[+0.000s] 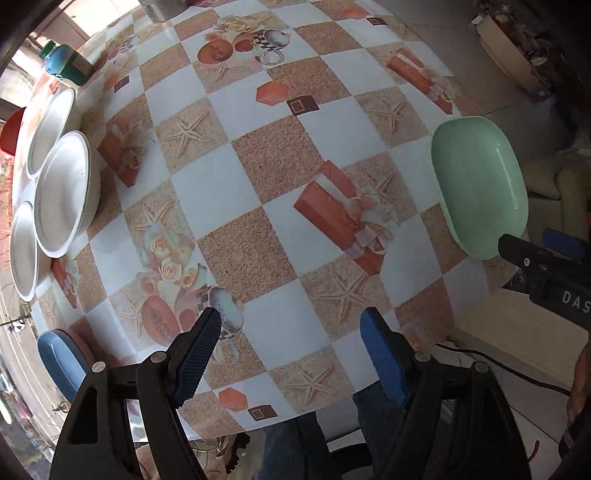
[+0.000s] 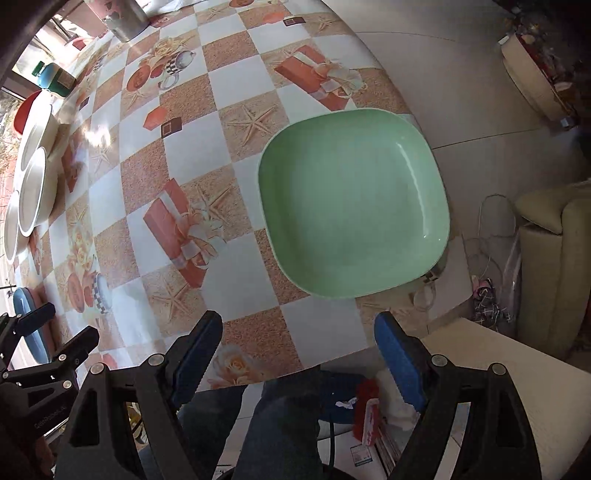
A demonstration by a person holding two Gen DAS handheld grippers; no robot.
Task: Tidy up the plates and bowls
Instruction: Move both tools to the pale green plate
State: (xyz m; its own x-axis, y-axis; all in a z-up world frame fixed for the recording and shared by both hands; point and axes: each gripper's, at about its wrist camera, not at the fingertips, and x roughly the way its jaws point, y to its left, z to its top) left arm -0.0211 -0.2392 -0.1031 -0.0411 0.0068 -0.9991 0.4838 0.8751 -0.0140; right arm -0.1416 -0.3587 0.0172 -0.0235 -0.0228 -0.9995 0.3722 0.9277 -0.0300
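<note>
A pale green square plate [image 2: 354, 203] lies on the patterned tablecloth [image 2: 229, 96] by the table's right edge, just ahead of my right gripper [image 2: 299, 321], which hangs open above the near table edge with nothing between its fingers. In the left wrist view the green plate [image 1: 480, 184] is far right, with the right gripper [image 1: 528, 236] next to its near corner. My left gripper [image 1: 291, 317] is open and empty over the table's near middle. Three white bowls [image 1: 62, 192] cluster at the left edge. A blue plate [image 1: 61, 358] lies near left on something pink.
A teal jar [image 1: 62, 64], a red bowl [image 1: 11, 133] and a metal pot [image 2: 125, 18] stand along the far left. The person's jeans-clad legs [image 2: 280, 406] are below the near table edge. A beige sofa [image 2: 554, 240] and floor clutter sit to the right.
</note>
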